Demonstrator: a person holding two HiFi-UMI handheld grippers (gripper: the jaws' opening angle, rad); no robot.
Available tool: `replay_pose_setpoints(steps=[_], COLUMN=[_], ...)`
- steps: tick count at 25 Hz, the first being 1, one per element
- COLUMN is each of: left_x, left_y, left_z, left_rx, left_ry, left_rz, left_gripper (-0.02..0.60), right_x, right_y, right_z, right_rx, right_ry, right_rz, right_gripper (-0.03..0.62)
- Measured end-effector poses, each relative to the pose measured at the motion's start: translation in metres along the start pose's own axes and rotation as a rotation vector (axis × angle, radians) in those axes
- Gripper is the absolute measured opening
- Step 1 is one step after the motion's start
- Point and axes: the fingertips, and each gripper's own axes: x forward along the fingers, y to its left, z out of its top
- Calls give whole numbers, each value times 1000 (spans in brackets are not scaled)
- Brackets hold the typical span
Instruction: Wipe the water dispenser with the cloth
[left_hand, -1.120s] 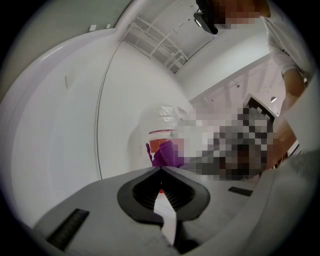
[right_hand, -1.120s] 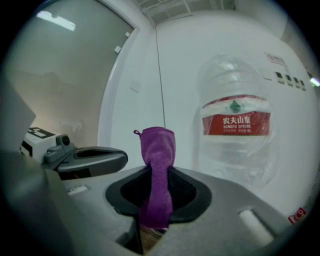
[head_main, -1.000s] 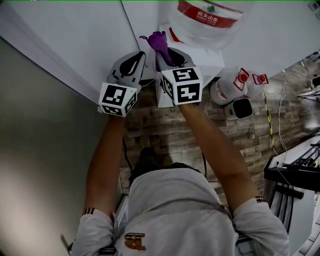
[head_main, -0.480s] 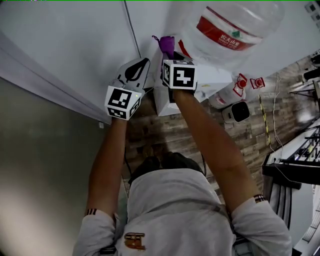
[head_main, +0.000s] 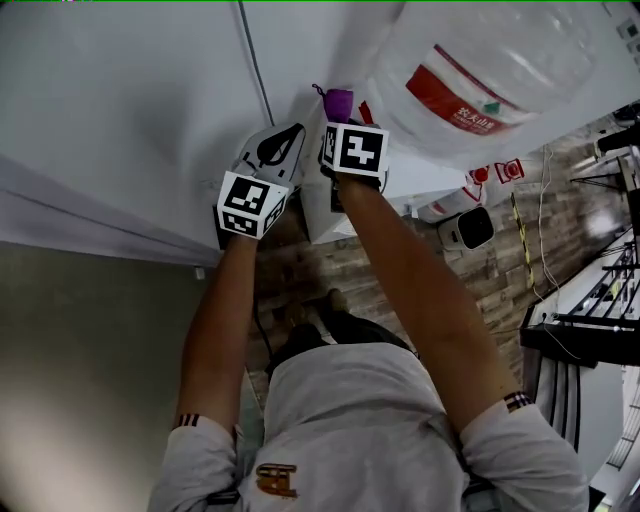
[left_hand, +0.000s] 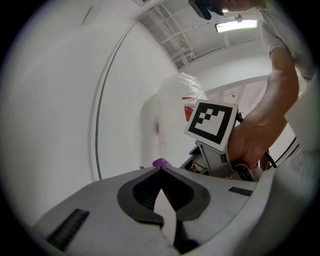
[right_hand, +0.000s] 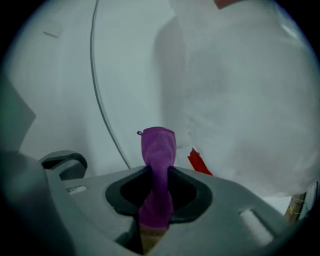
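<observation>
**Head view.** The white box-shaped water dispenser (head_main: 318, 212) stands against the white wall (head_main: 130, 110), on the wood-pattern floor (head_main: 300, 270). A large clear plastic water bottle with a red label (head_main: 480, 80) sits inverted on top of the dispenser. The right gripper (head_main: 338, 112) is raised at the dispenser's top, just beside the bottle. A purple folded cloth (head_main: 338, 101) projects from its fingers toward the wall. The left gripper (head_main: 285, 135) is held level with the dispenser's top, beside it on the wall side.

**Left gripper view.** The left gripper (left_hand: 160, 172) has its fingers closed tip to tip, with nothing between them. Beyond the tips, a small part of the cloth (left_hand: 161, 162) and the bottle (left_hand: 177, 105) above the dispenser are visible.

**Right gripper view.** The right gripper (right_hand: 158, 186) has its fingers clamped on the cloth (right_hand: 159, 147). The cloth stands upright out of the grip, close to the base of the bottle (right_hand: 245, 100). A thin grey cable (right_hand: 101, 100) runs along the wall beside the dispenser.
</observation>
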Motion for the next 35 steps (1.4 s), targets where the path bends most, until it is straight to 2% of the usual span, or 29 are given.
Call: replay_pose_setpoints(steps=[3,9,16,21,26,35], left_x=[12,20,29,29,20,12], left_y=[8,24,34,30,34,17], left_z=[-2,-10,-11,-13,-12,-10], left_rx=[-6,-16,-26,-32,-35,-32], left_ry=[7,22,16,24,15,13], left_rz=[-15,-18,-36,-64,-60,-80], left_gripper=[-2,-2,-2,-2,-2,-2], right_x=[16,47,57,65,65,37], right_y=[0,0,-8,-8,-11,-14], right_z=[5,14,6,2,1,-18], right_rx=[-4,-88,-110,-71,-55,-7], right_ry=[28,104,148,177,190,188], right_rz=[-20,-56,-129,-166,-195,-189], right_gripper=[98,98,100,100,100,100])
